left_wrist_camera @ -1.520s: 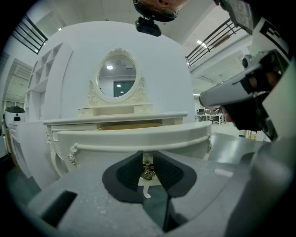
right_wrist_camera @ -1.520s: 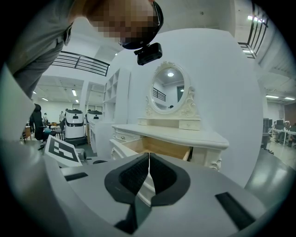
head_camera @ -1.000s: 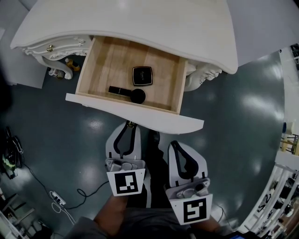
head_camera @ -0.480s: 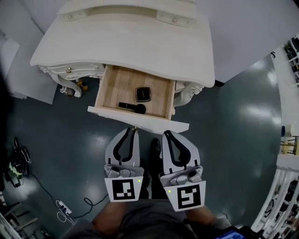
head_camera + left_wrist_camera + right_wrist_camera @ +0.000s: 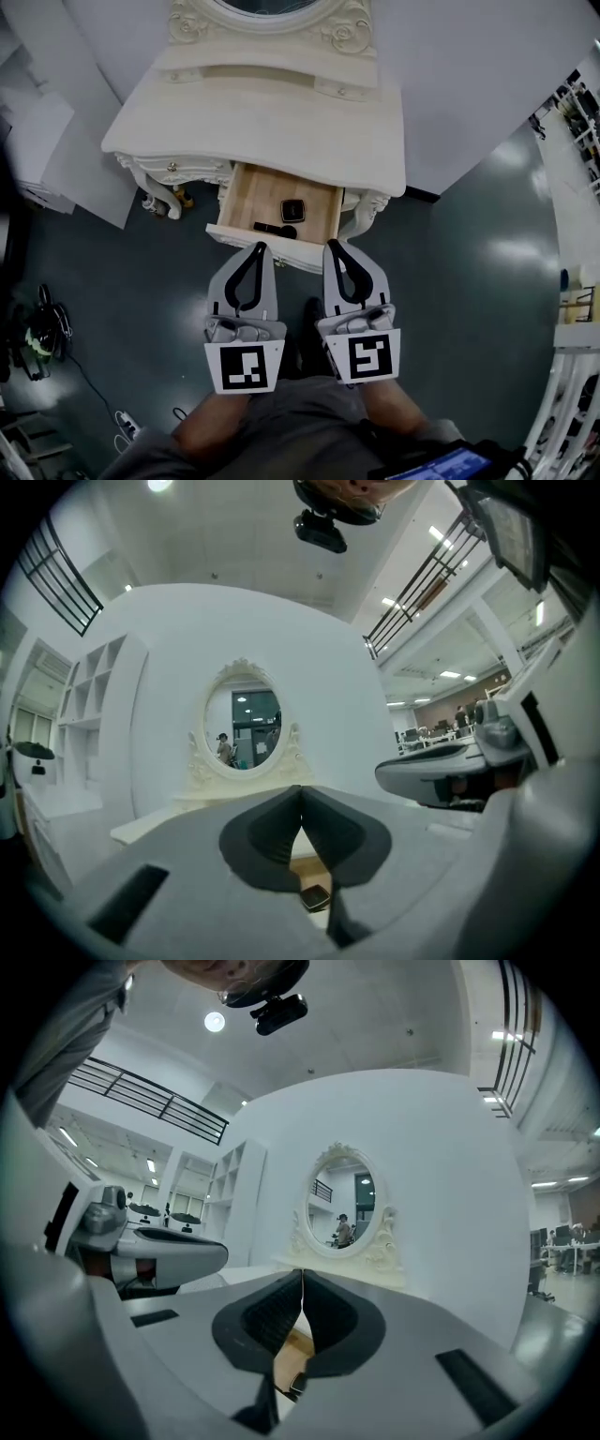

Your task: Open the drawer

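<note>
The white dressing table [image 5: 253, 131] has its wooden drawer [image 5: 246, 202] pulled out. In the drawer lie a black square compact [image 5: 292, 210] and a black brush [image 5: 275, 229]. My left gripper [image 5: 260, 247] and right gripper [image 5: 331, 247] hang side by side, high above the floor, just in front of the drawer's white front [image 5: 234, 239]. Both point level toward the table. The left gripper [image 5: 301, 789] is shut with nothing between its pads. The right gripper [image 5: 302, 1274] is shut and empty too. Neither touches the drawer.
An oval mirror [image 5: 242, 728] in a carved frame stands on the table top. White panels [image 5: 42, 141] lean at the left. Cables [image 5: 42, 328] and a power strip [image 5: 127, 427] lie on the dark floor. Racks [image 5: 572, 309] line the right edge.
Both grippers have risen and come away from the drawer front, so the table looks smaller and farther below. The left jaws have closed. The drawer stays open.
</note>
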Demonstrator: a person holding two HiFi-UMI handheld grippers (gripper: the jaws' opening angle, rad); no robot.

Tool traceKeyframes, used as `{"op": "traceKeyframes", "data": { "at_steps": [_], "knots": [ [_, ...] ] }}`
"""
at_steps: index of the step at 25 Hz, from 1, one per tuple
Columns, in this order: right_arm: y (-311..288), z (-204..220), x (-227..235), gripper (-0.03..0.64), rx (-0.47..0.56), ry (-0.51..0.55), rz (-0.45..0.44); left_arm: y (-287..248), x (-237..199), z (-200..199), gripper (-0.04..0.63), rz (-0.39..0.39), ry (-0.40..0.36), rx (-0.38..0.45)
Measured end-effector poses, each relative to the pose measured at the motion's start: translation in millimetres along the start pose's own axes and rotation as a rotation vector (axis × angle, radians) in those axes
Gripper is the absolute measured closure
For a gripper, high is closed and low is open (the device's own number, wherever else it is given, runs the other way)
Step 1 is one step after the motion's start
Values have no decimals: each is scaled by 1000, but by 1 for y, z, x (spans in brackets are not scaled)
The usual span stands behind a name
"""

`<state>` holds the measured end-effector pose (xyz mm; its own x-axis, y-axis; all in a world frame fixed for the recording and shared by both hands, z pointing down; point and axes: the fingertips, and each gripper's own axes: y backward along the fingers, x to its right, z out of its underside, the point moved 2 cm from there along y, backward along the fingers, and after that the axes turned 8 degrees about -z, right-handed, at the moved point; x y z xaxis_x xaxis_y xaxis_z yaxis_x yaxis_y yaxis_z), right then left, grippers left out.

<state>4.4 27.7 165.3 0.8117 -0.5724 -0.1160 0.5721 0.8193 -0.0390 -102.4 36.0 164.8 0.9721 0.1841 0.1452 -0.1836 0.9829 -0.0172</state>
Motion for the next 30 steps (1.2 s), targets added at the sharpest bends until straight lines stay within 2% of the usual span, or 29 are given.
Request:
{"op": "traceKeyframes", "data": {
  "at_steps": [8, 12, 30],
  "knots": [
    [5, -23, -6, 603, 18, 16, 18, 7, -8, -32, 581, 13, -5, 51],
    [3, -30, -5, 604, 40, 8, 26, 9, -12, -32, 581, 7, 13, 46],
    [3, -37, -9, 604, 50, 46, 16, 8, -22, -36, 581, -17, -17, 63]
  ]
}}
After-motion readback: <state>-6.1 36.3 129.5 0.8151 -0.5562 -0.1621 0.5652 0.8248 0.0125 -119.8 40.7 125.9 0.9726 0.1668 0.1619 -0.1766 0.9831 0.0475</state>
